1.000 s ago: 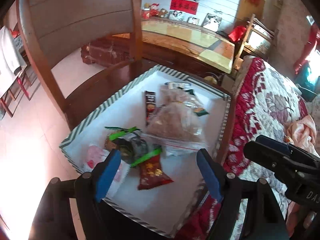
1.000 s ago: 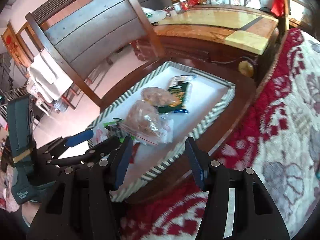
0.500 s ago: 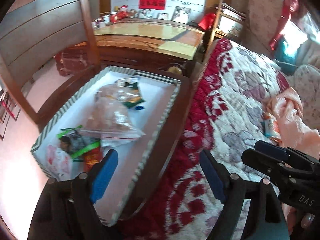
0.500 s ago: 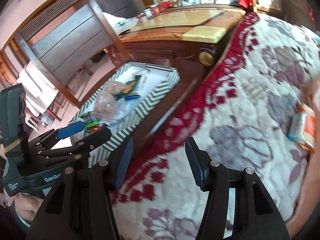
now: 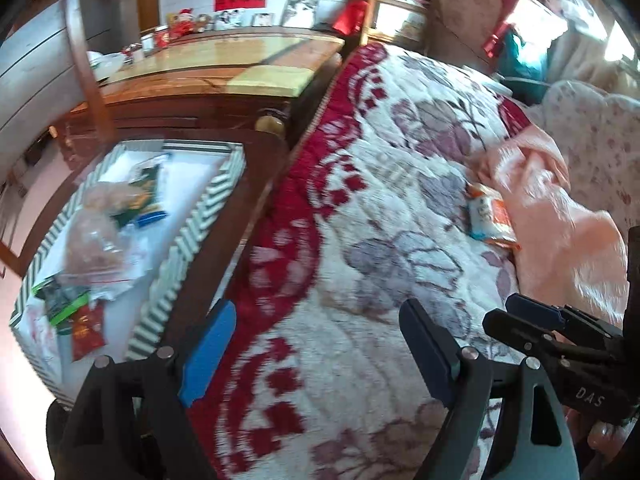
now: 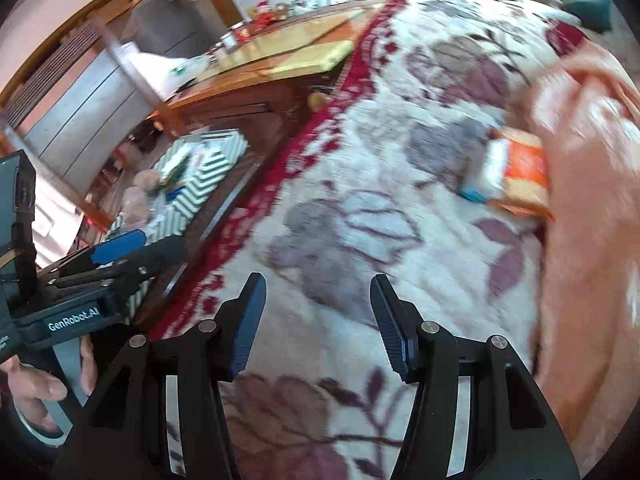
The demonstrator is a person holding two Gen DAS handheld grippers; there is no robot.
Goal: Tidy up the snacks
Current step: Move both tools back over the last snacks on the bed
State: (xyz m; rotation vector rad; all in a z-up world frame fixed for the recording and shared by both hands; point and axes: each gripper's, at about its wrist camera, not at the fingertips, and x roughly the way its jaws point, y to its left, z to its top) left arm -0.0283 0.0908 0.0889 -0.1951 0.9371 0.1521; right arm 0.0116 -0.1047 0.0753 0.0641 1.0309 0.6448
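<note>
A white tray with a green-striped rim [image 5: 200, 216] [image 6: 208, 172] sits on a wooden chair seat at the left, holding several snack packets: clear bags of brown snacks [image 5: 96, 236], a green packet [image 5: 148, 184] and a red packet [image 5: 86, 330]. An orange and white snack packet [image 5: 490, 216] [image 6: 516, 168] lies on the floral quilt beside a peach blanket. My left gripper [image 5: 316, 340] hovers open over the quilt next to the tray, nothing between its fingers. My right gripper [image 6: 318, 316] stands open and empty above the quilt, short of the orange packet.
The red and white floral quilt [image 5: 380, 184] covers the bed. A peach blanket [image 5: 560, 220] lies bunched at the right. A wooden cabinet with a glossy top [image 5: 224, 68] stands behind the chair; the chair back [image 5: 84, 64] rises at the left.
Both grippers have swung right, away from the tray and out over the quilt. The orange packet has come into both views. Neither gripper has taken hold of anything.
</note>
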